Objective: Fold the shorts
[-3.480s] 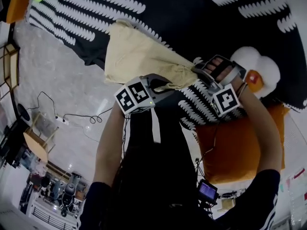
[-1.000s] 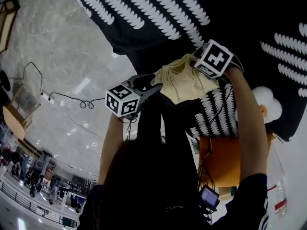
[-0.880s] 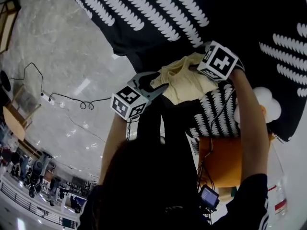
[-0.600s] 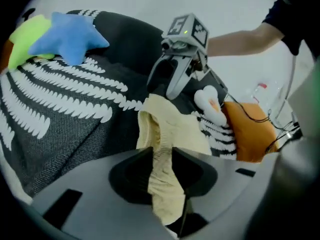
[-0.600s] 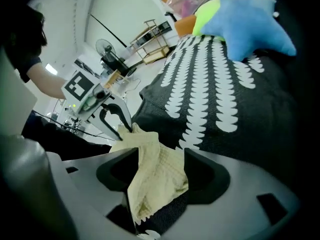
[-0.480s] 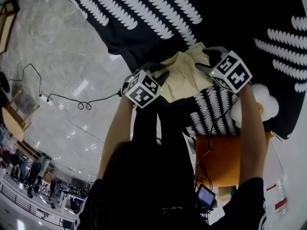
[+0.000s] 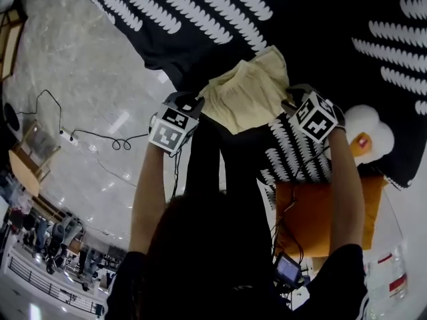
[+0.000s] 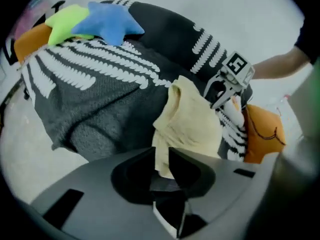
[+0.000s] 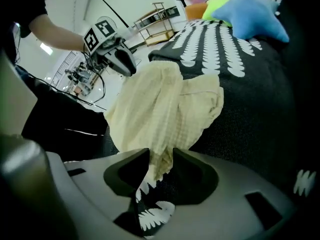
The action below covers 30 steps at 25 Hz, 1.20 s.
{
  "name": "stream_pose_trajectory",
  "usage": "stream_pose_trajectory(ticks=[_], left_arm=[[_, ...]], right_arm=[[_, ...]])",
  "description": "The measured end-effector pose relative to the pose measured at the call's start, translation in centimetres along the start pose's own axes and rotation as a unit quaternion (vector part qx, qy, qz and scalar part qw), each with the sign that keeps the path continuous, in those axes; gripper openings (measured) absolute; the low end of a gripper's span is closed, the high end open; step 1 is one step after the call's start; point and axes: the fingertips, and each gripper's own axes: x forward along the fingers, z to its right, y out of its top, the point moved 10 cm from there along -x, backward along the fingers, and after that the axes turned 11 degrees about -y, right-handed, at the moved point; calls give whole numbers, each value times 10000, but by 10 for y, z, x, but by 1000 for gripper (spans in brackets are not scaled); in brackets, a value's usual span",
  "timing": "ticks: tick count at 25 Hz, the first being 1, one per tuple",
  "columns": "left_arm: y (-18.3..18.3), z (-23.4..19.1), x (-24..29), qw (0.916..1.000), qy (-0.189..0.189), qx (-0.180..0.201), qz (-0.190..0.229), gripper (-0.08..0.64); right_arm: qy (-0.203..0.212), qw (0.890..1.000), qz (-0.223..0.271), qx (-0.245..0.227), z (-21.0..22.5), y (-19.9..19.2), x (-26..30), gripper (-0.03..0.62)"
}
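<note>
Pinching the pale yellow cloth shorts (image 7: 248, 91), the left gripper (image 8: 162, 160) and right gripper (image 9: 161, 165) had just closed tighter (one edge each). A black-and-white blanket (image 7: 200, 9) lay below.

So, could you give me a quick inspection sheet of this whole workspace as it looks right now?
Surface: black blanket with a white leaf pattern, rumpled.
Job's things: pale yellow shorts, stretched between both grippers over the blanket.
Clutter: blue star cushion, green cushion and orange cushion at the far end; white plush toy by the right arm.
Grippers: left gripper and right gripper have both just been closing, and each pinches shorts fabric.
Cables: dark cable looped on the floor.
Surroundings: pale polished floor; shelf rack far off.
</note>
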Motion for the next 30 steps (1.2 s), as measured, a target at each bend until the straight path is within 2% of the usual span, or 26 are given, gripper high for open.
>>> stream_pose_trajectory(ticks=[1,2,6,8,9,10,11,12,13,17,19,20,22,23,24,25,26,28,30], left_arm=[[-3,9,2,9994,-289,-177,85,110],[-7,20,4,9978,-555,-322,169,132],[-27,70,29,9890,-1305,-668,193,144],[-37,92,47,9849,-1497,-861,87,217],[-42,99,56,9858,-1404,-922,34,257],[-45,103,64,9891,-1140,-929,-29,275],[-48,105,72,9931,-769,-879,-109,254],[-49,106,79,9957,-432,-792,-194,148],[-50,106,85,9969,-249,-695,-269,51],[-55,111,81,9980,-434,-255,-371,28],[-66,112,73,9976,-379,-114,-566,26],[-75,110,71,9967,-304,-99,-747,3],[-96,107,66,9945,-248,-255,-988,3],[-105,105,62,9937,-297,-479,-965,3],[-111,103,58,9923,-385,-796,-865,14],[-114,102,52,9896,-496,-1139,-721,72],[-114,101,47,9860,-611,-1441,-570,146],[-111,102,39,9800,-775,-1799,-347,207],[-101,109,32,9793,-816,-1840,-220,239]], right_arm=[[-3,9999,71,-86,0,-1,-4,160],[5,9997,136,-202,0,-3,-8,156],[68,9980,124,-620,-5,-11,-15,141],[92,9967,-23,-808,-9,-16,-12,144],[114,9960,-72,-882,-12,-18,-9,141],[125,9954,-94,-948,-15,-20,-6,118],[118,9947,-97,-1017,-17,-21,-3,82],[99,9939,-96,-1093,-18,-22,0,49],[81,9930,-99,-1171,-17,-22,1,44],[110,9895,-114,-1434,-4,-25,-6,29],[66,9870,-130,-1600,0,-30,-10,29],[2,9857,-157,-1677,2,-33,-10,29],[-101,9857,-199,-1672,5,-35,-7,32],[-111,9875,-222,-1558,6,-35,-7,51],[-101,9897,-271,-1403,7,-34,-8,152],[-83,9917,-325,-1240,7,-34,-10,301],[-88,9937,-338,-1070,6,-34,-15,348],[-230,9977,-142,-625,4,-36,-27,348],[-462,9987,224,-3,-3,-40,-44,382]])
